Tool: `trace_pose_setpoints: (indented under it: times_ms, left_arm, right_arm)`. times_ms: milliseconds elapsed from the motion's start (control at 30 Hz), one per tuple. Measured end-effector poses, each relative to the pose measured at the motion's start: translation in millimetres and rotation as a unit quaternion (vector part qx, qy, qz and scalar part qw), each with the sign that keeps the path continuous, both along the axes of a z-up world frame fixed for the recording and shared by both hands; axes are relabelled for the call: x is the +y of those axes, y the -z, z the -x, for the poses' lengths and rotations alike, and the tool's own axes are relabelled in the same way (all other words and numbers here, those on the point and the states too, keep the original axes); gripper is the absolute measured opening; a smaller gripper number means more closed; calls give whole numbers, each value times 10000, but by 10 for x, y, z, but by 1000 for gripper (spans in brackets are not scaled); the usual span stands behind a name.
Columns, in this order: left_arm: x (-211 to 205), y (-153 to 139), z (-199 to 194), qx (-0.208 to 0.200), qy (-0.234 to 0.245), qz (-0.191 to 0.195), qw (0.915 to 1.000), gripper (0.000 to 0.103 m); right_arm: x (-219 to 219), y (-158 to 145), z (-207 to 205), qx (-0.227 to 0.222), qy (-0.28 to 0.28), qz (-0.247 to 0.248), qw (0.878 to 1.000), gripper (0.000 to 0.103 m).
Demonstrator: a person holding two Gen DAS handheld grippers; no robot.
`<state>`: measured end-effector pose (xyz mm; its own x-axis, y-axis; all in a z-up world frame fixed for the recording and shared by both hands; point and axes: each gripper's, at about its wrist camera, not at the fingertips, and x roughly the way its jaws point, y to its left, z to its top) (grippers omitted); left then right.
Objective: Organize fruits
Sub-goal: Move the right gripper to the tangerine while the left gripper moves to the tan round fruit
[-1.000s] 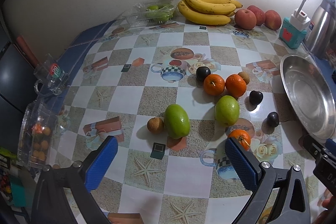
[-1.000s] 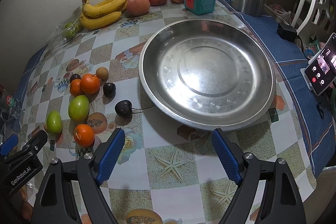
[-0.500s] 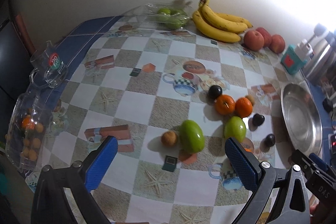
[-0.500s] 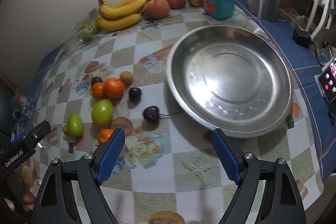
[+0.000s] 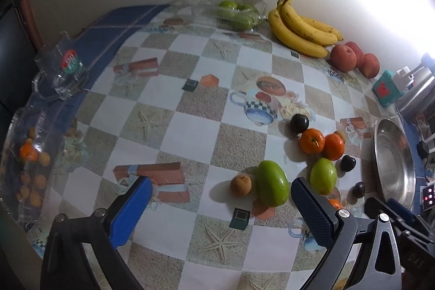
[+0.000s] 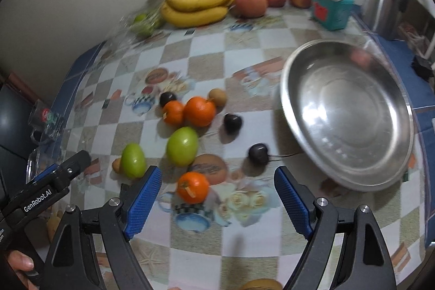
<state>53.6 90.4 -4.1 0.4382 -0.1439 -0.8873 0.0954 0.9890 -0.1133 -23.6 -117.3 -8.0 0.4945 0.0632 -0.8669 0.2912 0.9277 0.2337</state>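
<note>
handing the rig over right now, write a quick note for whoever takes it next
Left gripper: jaws open, empty, above the checked tablecloth.
Right gripper: jaws open, empty, nearest the lone orange tangerine.
Loose fruit sits left of the round steel dish: two green mangoes, three tangerines, dark plums, small brown fruits.
Yellow bananas and red apples lie by the wall.
Done: nothing, the dish holds no fruit.
Left: everything.

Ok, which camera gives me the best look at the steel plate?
The right wrist view: the steel plate shows whole, rim to rim, with nothing in it. The left wrist view catches only a squeezed sliver of the plate at the right edge, its near end hidden behind the gripper.
</note>
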Motion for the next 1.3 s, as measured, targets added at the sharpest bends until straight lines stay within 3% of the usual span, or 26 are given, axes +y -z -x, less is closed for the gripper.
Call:
trace_pose_setpoints:
  times_ms: [167, 433, 800, 900, 1100, 1200, 1300]
  left_arm:
    - [48, 133, -43, 182, -58, -37, 9998, 101]
    - [116, 288, -95, 481, -85, 128, 9987, 86]
    - [120, 432, -141, 858, -73, 624, 9943, 57]
    - [106, 438, -160, 888, -49, 757, 9932, 54]
    - [49, 454, -201, 907, 15, 841, 9923, 44]
    - [35, 473, -217, 956, 24, 933, 9910, 41]
    - [15, 481, -222, 964, 40, 984, 9905, 39]
  right_arm:
    - [104, 111, -86, 183, -72, -141, 9997, 85]
    - [180, 361, -197, 484, -279, -297, 9980, 85]
    - [247, 461, -232, 569, -400, -325, 9970, 84]
    - [259, 456, -234, 561, -423, -301, 9971, 77]
    - [283, 472, -253, 571, -479, -289, 9968, 75]
    - [284, 483, -259, 584, -488, -269, 9967, 64]
    - [284, 500, -266, 616, -491, -255, 9966, 63]
